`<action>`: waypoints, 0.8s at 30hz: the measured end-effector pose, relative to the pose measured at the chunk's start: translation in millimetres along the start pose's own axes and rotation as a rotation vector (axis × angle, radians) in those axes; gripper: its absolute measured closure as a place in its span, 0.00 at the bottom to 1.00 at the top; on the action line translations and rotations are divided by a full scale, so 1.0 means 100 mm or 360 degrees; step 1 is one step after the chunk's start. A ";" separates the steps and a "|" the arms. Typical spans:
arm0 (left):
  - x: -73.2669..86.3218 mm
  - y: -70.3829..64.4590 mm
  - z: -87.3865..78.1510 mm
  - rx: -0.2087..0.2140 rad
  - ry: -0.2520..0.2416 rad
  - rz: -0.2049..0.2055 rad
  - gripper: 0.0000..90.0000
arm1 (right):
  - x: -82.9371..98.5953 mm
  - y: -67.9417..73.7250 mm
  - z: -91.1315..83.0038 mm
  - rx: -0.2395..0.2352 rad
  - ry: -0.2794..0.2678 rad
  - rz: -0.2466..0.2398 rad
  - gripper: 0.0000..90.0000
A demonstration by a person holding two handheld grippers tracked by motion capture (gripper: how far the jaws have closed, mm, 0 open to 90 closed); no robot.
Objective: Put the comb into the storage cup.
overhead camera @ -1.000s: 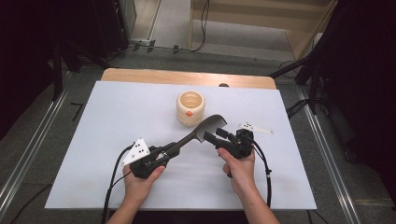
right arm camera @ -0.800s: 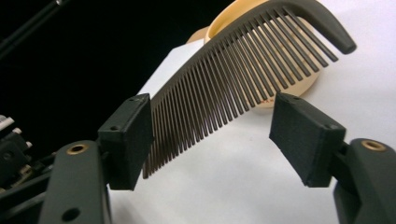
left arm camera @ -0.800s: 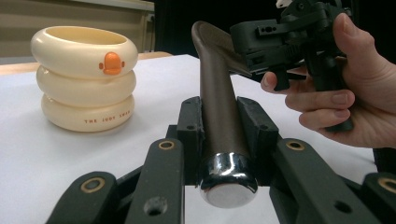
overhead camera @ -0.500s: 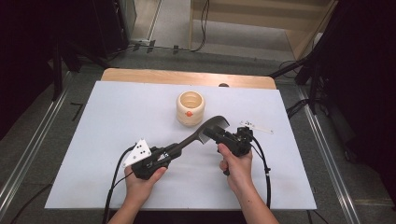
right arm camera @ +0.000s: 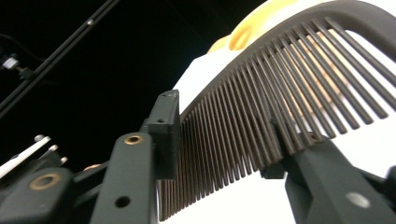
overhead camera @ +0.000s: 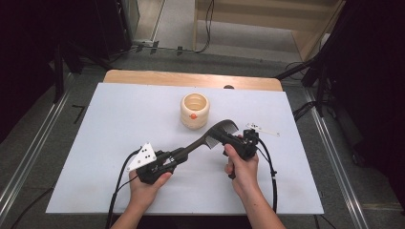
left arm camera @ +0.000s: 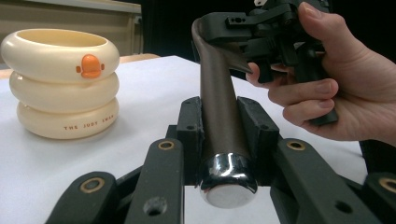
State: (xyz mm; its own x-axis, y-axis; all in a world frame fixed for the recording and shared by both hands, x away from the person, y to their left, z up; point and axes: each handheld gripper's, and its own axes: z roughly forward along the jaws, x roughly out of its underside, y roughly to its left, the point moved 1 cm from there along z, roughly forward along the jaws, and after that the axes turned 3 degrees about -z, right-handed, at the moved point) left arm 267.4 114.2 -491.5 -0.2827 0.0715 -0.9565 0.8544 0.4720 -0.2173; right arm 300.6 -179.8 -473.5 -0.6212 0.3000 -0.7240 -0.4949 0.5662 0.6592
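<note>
A dark brown comb [overhead camera: 210,137] with a long round handle hangs just above the white table [overhead camera: 95,143]. My left gripper [overhead camera: 177,154] is shut on the handle [left arm camera: 219,107], whose chrome end cap points at its camera. From the right, my right gripper [overhead camera: 230,139] reaches the comb's toothed head [right arm camera: 280,84]; its jaws stand open on either side of the teeth. In the left gripper view a hand holds that right gripper [left arm camera: 243,23] against the comb's top. A cream ringed cup [overhead camera: 195,110] with an orange duck bill [left arm camera: 89,66] stands upright behind the comb.
A small white strip [overhead camera: 263,129] lies on the table to the right of the right gripper. Black cables [overhead camera: 273,171] trail from both grippers toward the front edge. A wooden board [overhead camera: 191,78] borders the table's far side.
The right gripper has moved left, closing in on the comb's head, so the teeth now sit between its jaws. The left gripper keeps its hold on the handle.
</note>
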 end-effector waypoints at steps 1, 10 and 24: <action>0.01 0.00 0.00 0.0001 0.0020 0.0012 0.79 | 0.00 0.00 -0.01 -0.0048 -0.0004 -0.0008 0.76; -0.01 0.03 -0.04 -0.0192 0.0130 -0.0033 0.14 | -0.03 0.08 -0.11 -0.0057 -0.0077 -0.0200 0.94; -0.01 0.15 -0.28 -0.0315 0.0137 -0.0049 0.00 | -0.08 0.14 -0.19 0.0020 -0.0114 -0.0365 0.94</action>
State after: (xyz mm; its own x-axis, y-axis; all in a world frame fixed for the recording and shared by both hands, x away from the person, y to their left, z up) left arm 268.0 146.0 -488.0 -0.3507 0.1256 -0.9280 0.7449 0.6380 -0.1952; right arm 287.0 -189.2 -455.0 -0.4488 0.2158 -0.8672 -0.6101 0.6351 0.4737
